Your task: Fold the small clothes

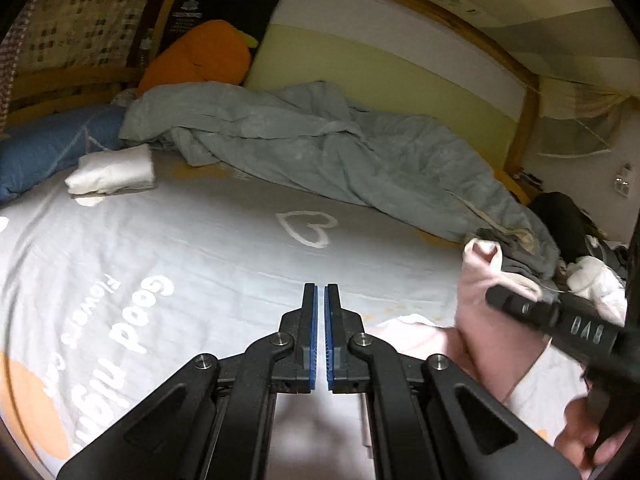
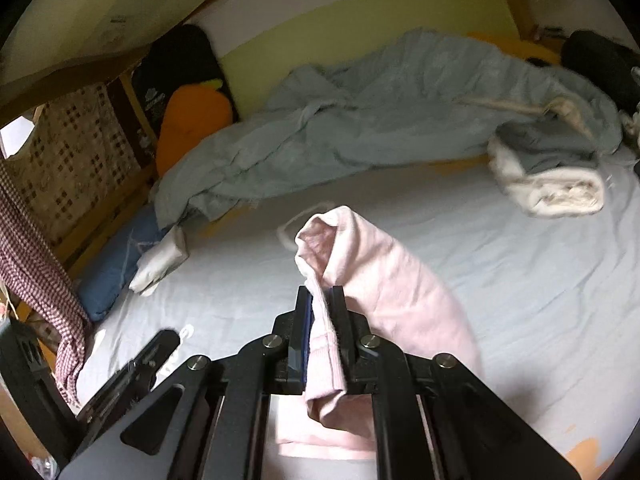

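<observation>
Our right gripper clamps the pink garment, lifted over the bed sheet; our left gripper is closed on nothing, the folded white cloth at ten o'clock.

There was one pink garment, one grey duvet, one carrot pillow — and two folded white bundles.

Left wrist view: mounted behind left gripper, angled down across bed sheet toward grey quilt and headboard side; sheet seen near. Right wrist view: mounted behind right gripper, angled down likewise. Shared by both: quilt, orange carrot pillow, pink garment, folded white cloth.
</observation>
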A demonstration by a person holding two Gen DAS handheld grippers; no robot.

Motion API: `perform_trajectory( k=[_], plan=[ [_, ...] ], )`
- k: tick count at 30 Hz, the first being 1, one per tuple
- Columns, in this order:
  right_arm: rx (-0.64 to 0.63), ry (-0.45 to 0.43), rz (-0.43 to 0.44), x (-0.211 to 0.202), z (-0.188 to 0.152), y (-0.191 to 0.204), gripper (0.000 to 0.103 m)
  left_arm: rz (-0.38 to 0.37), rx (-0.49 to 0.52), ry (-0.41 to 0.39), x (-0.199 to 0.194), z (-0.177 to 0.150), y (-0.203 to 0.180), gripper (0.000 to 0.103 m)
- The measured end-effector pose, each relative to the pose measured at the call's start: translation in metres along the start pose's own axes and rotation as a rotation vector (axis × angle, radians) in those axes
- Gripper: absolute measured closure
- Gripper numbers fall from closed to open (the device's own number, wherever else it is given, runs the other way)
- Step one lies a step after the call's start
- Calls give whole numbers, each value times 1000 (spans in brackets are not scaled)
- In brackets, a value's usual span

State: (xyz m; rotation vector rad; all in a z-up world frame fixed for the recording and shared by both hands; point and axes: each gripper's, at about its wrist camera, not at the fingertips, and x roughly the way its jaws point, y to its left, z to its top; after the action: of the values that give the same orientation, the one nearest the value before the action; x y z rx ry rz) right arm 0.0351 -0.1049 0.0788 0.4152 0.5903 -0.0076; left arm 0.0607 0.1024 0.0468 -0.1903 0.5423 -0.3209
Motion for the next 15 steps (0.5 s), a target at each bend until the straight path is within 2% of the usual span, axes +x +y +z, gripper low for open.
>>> perform_trajectory(
  k=[2, 5, 10, 15],
  plan=[
    [-10, 6, 2, 8, -8, 7, 95, 55, -33, -2, -4, 2, 10, 102],
    [-9, 3, -16, 21, -24, 15, 95, 66, -100, -3, -4, 7, 31, 102],
    [0, 52, -4, 48, -54, 22, 95, 130, -74, -24, -1, 8, 42, 102],
    [-63, 68, 13, 53, -75, 31, 94, 85, -131, 11, 6, 9, 52, 102]
  ],
)
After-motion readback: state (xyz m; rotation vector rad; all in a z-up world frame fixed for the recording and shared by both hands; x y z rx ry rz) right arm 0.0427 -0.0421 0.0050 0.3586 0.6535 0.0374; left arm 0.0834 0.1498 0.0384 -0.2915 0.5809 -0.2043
